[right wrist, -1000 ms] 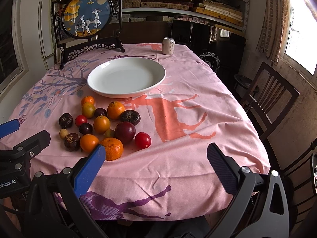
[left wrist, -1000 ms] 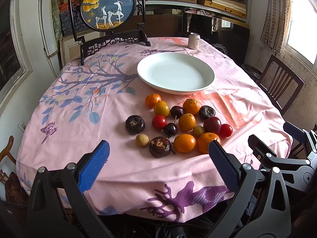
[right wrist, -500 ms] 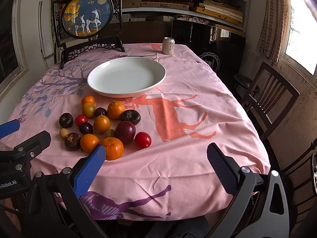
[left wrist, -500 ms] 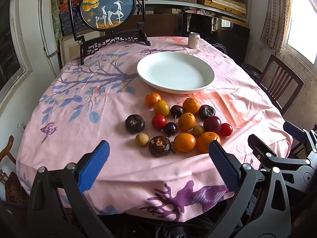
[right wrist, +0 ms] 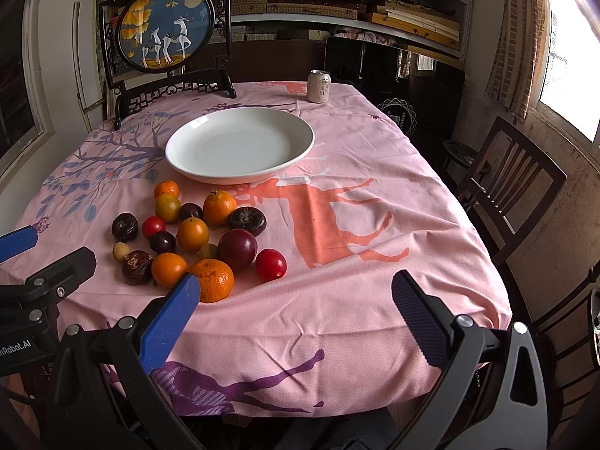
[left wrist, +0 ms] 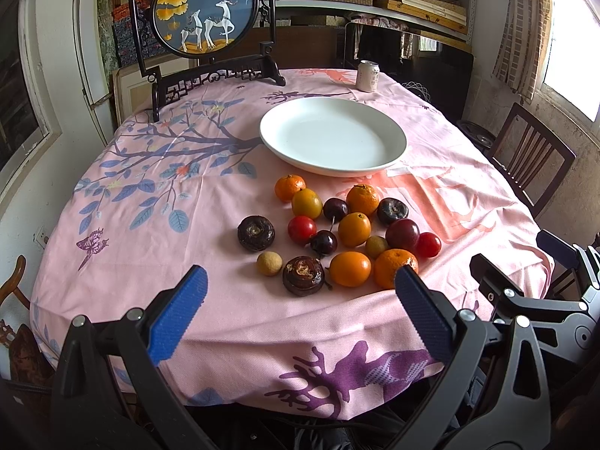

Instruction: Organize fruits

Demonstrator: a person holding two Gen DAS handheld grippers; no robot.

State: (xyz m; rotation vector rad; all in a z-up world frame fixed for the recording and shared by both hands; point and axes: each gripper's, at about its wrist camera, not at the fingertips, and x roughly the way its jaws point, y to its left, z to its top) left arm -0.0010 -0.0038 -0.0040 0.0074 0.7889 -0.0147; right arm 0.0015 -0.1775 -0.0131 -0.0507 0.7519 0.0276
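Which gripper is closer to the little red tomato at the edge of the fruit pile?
Right. The right gripper sits just in front of the red tomato; the left gripper is farther, toward the pile's other side.

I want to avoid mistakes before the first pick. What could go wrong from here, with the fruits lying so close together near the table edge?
1. The fruits touch each other: gripping the plum may push the red tomato into rolling on the cloth.
2. The mandarin lies near the table's front edge, so a nudge might send it off.
3. Both grippers, left and right, are open and side by side; they could collide over the pile.
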